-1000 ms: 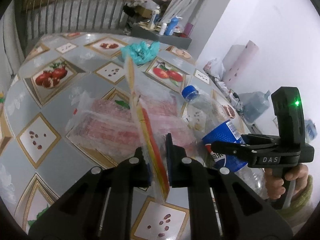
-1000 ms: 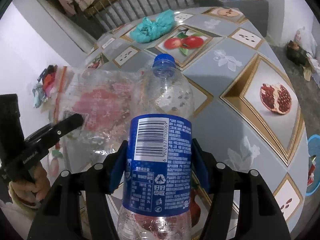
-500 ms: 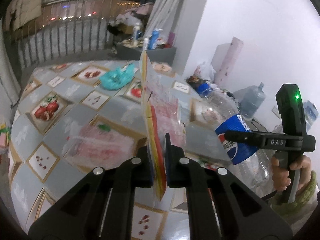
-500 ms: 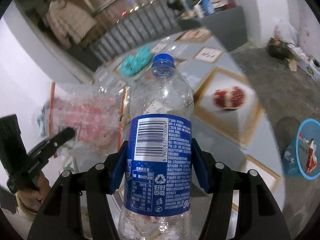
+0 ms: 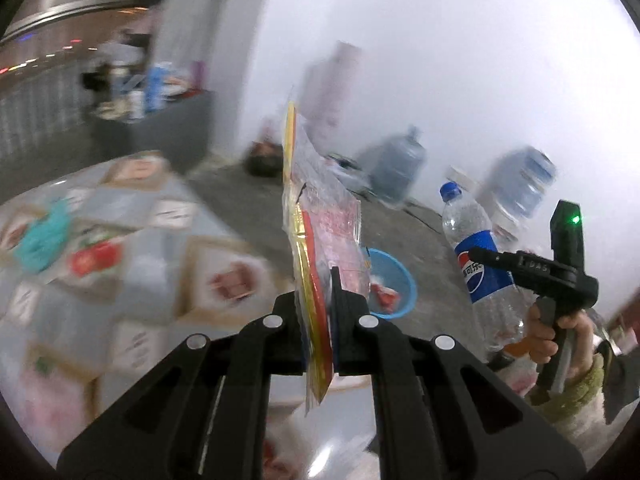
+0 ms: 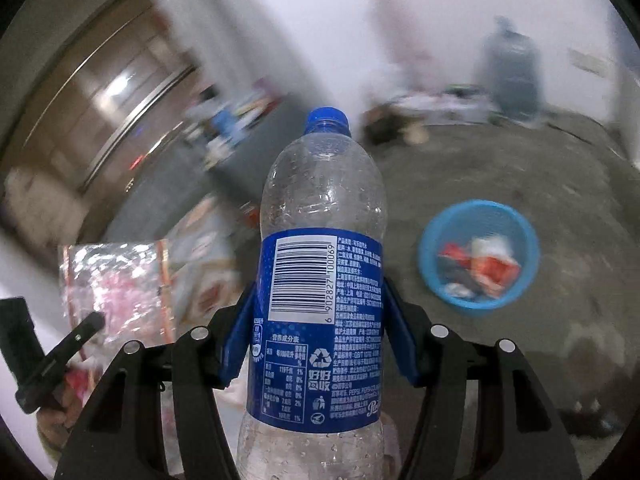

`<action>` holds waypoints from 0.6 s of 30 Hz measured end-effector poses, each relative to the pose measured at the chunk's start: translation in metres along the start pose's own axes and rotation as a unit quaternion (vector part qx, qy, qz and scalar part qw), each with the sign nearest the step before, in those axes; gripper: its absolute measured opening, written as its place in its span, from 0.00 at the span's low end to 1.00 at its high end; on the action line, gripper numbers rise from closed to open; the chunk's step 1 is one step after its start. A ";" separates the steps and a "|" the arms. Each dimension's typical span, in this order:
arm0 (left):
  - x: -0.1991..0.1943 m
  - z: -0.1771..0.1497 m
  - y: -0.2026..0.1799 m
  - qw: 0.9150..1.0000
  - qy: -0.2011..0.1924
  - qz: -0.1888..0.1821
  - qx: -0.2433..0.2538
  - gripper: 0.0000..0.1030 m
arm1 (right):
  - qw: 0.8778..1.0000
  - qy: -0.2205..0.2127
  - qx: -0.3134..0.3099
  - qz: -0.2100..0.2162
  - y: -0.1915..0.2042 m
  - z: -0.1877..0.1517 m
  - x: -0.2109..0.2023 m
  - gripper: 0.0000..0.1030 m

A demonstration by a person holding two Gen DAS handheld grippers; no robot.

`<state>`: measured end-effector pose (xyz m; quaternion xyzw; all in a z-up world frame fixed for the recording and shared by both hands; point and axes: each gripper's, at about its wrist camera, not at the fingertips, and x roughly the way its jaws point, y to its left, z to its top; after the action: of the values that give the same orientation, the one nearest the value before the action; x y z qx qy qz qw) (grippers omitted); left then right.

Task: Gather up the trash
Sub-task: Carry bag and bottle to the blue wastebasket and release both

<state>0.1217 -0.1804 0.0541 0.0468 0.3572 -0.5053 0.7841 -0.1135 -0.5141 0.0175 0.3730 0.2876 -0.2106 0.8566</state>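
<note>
The Pepsi bottle [image 6: 320, 300] is upright in my right gripper [image 6: 320, 320], its 2 blue pads pinched against the label, cap up. My left gripper [image 5: 320, 300] is clamped flat on the edge of a clear plastic wrapper [image 5: 316, 240], which stands up edge-on in front of the lens. Both pieces are off the table [image 5: 140, 240] and out over the floor, with the blue basket [image 6: 480, 216] below and ahead, already holding some red and white scraps.

As I judge it, the step is the carry to that basket. I would bring each piece directly above the rim before letting go, the bottle first (it is stiff and should drop straight), then lower the wrapper close to the opening, since light film may drift or cling to a pad.

The right wrist view shows the basket whole and the wrapper's broad face at lower left. The left wrist view hides half the basket behind the wrapper, but it shows the bottle's side and the hand [image 5: 556, 328] on the right grip. Heavy blur hides finer detail.
</note>
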 end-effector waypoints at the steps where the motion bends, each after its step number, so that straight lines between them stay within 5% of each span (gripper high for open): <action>1: 0.018 0.007 -0.008 1.000 0.016 -0.015 0.006 0.06 | 1.000 -0.001 0.017 -0.010 -0.016 0.001 -0.001 0.57; 7: 0.133 0.036 -0.053 0.991 0.114 -0.067 0.028 0.06 | 0.991 0.026 0.126 -0.047 -0.110 -0.005 0.024 0.57; 18: 0.328 0.049 -0.116 0.968 0.226 -0.038 0.099 0.06 | 0.982 0.099 0.158 -0.041 -0.184 0.029 0.132 0.58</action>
<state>0.1276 -0.5073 -0.0751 0.2235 0.4752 -0.5442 0.6542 -0.1107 -0.6722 -0.1473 0.5107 0.3489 -0.2505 0.7448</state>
